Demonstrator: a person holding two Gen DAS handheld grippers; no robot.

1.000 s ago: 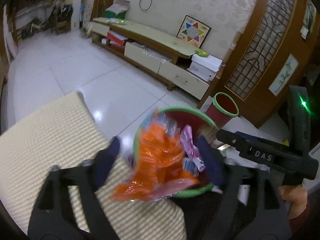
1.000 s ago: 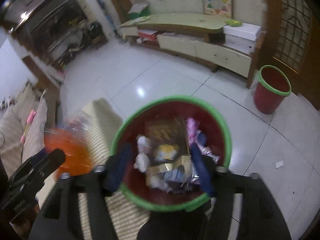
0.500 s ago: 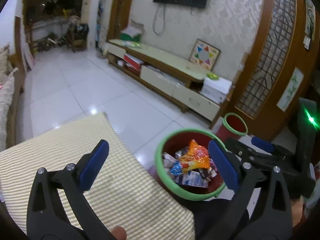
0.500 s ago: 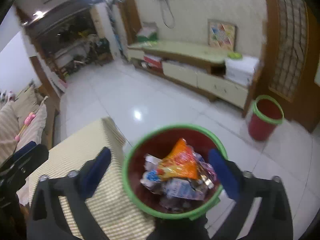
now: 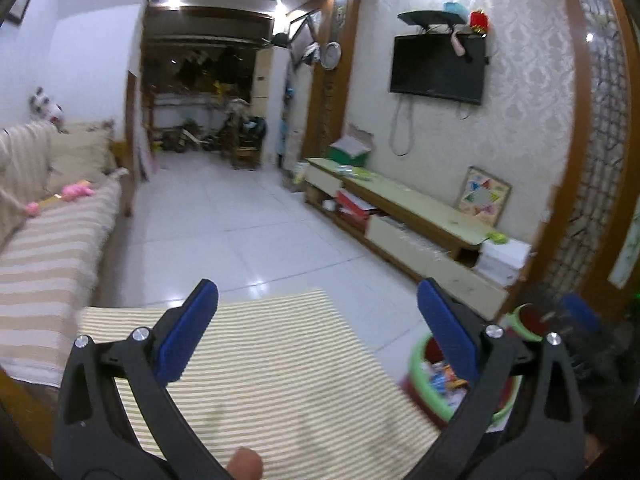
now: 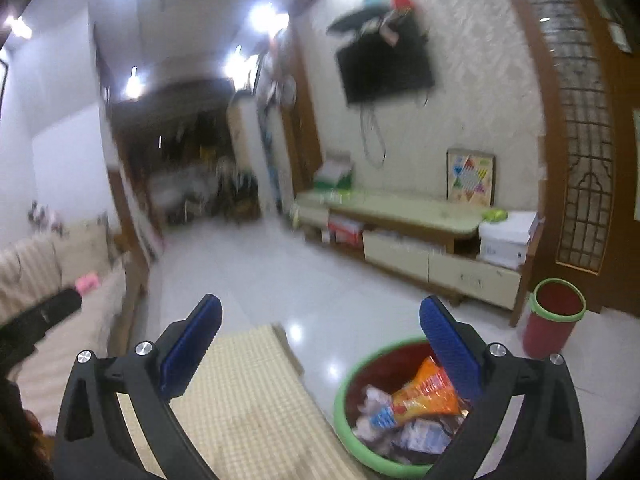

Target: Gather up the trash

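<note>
A red bin with a green rim stands on the floor beside the striped table, full of wrappers with an orange packet on top. It also shows in the left wrist view, partly behind my right finger. My left gripper is open and empty above the striped tabletop. My right gripper is open and empty, raised over the table edge and the bin. Both point out into the room.
A second red bin with a green rim stands by the wooden partition. A low TV cabinet runs along the right wall. A striped sofa is at the left. White tiled floor lies between.
My left gripper opened and dropped the orange packet into the bin. Both grippers then rose and tilted up, so the bin slid low in both views.
</note>
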